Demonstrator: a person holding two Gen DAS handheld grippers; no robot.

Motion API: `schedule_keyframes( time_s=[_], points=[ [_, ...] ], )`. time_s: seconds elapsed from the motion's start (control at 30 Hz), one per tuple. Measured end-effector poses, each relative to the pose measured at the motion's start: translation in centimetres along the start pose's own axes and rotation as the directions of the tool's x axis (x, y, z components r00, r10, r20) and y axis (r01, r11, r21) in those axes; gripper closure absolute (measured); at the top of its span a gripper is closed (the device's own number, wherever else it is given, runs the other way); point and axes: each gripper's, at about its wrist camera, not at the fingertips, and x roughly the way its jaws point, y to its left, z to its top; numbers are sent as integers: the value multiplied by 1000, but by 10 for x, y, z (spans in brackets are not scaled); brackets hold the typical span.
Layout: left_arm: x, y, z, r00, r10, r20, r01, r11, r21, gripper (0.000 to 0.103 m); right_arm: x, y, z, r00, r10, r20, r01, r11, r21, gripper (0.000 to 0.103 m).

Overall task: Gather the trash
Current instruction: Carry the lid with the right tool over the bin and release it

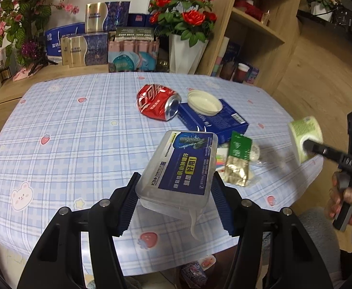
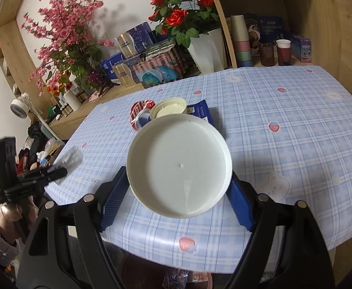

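Note:
My left gripper [image 1: 174, 190] is shut on a clear plastic box with a blue label [image 1: 180, 166] and holds it above the checked tablecloth [image 1: 67, 144]. My right gripper [image 2: 178, 190] is shut on a white round tub [image 2: 179, 166], seen bottom-on; in the left wrist view the tub shows a green label [image 1: 304, 137] at the table's right edge. On the table lie a crushed red cola can [image 1: 157, 102], a white lid [image 1: 204, 102] on a dark blue carton [image 1: 214, 120], and a green and gold sachet [image 1: 238, 161]. The can [image 2: 139, 114], lid [image 2: 168, 108] and carton [image 2: 201, 113] show behind the tub.
Gift boxes [image 1: 96, 41], a white vase of red roses [image 1: 185, 36] and pink blossoms [image 1: 17, 12] stand on the wooden shelf behind the table. Cups [image 2: 283, 51] sit in a shelf unit at the right. The table's near edge lies just under both grippers.

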Motion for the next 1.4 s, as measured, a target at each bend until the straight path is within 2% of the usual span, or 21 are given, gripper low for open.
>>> schedule_keyframes(
  time_s=[0.5,0.83,1.17,1.27,1.3,1.4],
  points=[
    [-56,-42,-30,997,-32,76,32,999,-1,46,-20,22,-67,995,25,-99,-27,999,-24,25],
    [-72,-55,-40,995,-38,94,37,999,11,46,-19,42,-95,986,56,-159,-66,996,-56,25],
    [-79,-56,-44,994,-30,108,29,1000,12,46,-10,55,-116,966,77,-247,-96,993,-63,25],
    [-81,-57,-44,994,-29,109,28,1000,14,46,-4,57,-122,952,98,-290,-116,992,-46,24],
    [-81,-57,-45,993,-30,110,28,999,15,46,-3,59,-123,950,96,-296,-116,992,-49,20],
    [-83,-59,-47,993,-32,111,30,999,17,46,-5,61,-122,955,84,-283,-106,992,-63,14]
  ],
)
